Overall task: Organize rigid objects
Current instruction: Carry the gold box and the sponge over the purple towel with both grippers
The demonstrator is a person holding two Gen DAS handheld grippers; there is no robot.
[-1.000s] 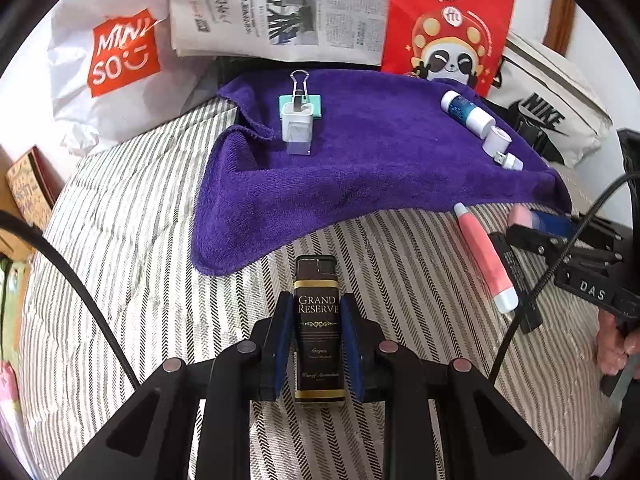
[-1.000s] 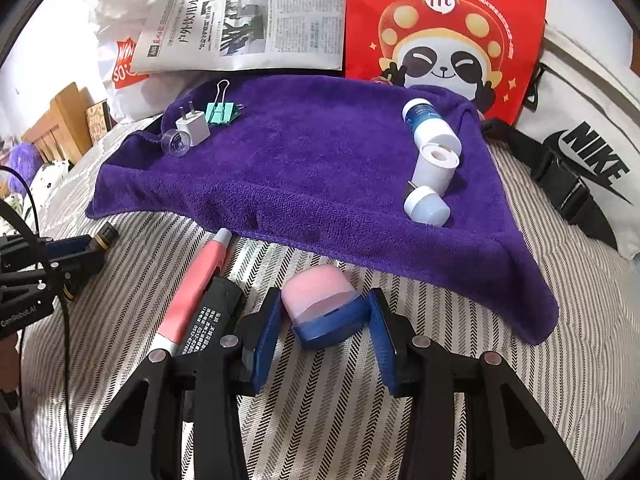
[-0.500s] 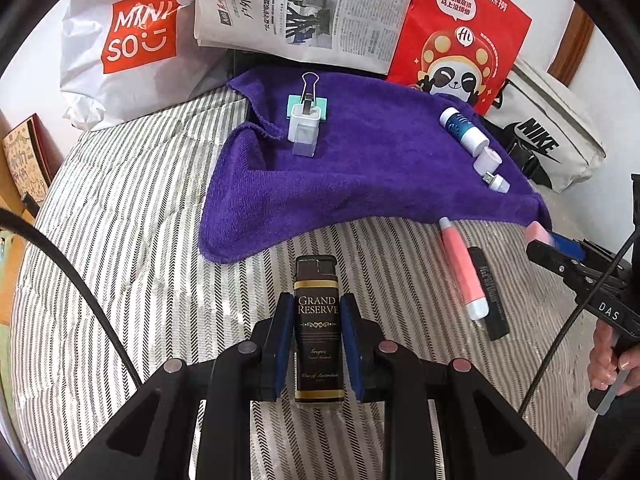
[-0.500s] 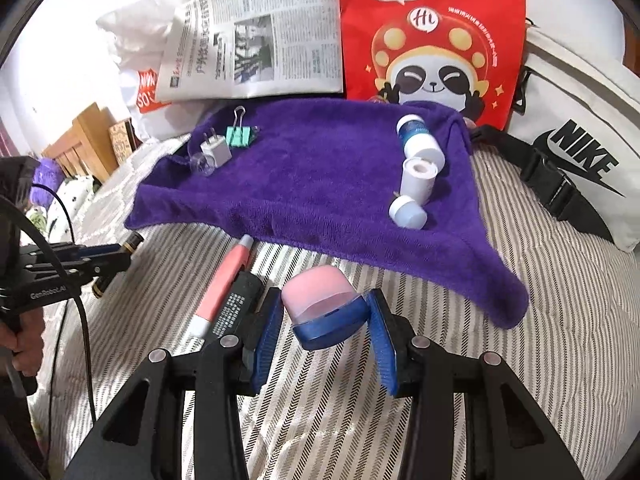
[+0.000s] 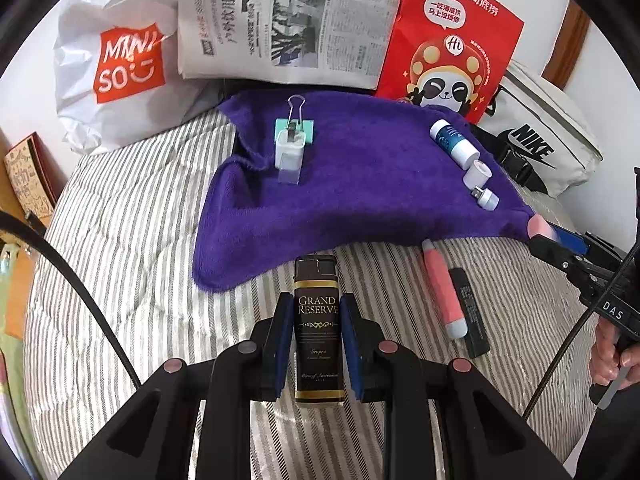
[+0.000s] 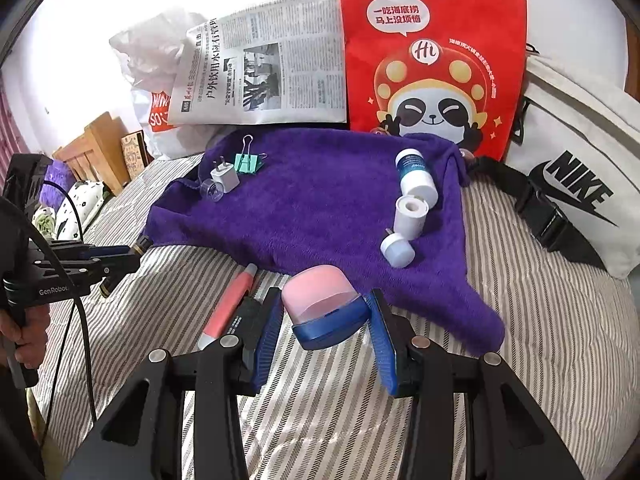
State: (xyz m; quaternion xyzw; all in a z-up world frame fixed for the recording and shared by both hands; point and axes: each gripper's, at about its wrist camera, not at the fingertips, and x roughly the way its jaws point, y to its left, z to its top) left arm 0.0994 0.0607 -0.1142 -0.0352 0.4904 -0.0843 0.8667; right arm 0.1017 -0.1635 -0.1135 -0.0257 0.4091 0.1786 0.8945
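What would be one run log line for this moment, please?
left claw: shut on black lighter | right claw: shut on pink-and-blue case | both held above striped bedding | purple towel: ahead

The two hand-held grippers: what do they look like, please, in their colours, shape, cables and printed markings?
Both are black angular frames with two fingers, blue ribbed pads and round dull-red bolt heads. The left hand-held gripper has a black cable curving beside it, and white lettering "GenRobot" on its body in the other camera. The right hand-held gripper carries white letters "DAS" and a black cable.
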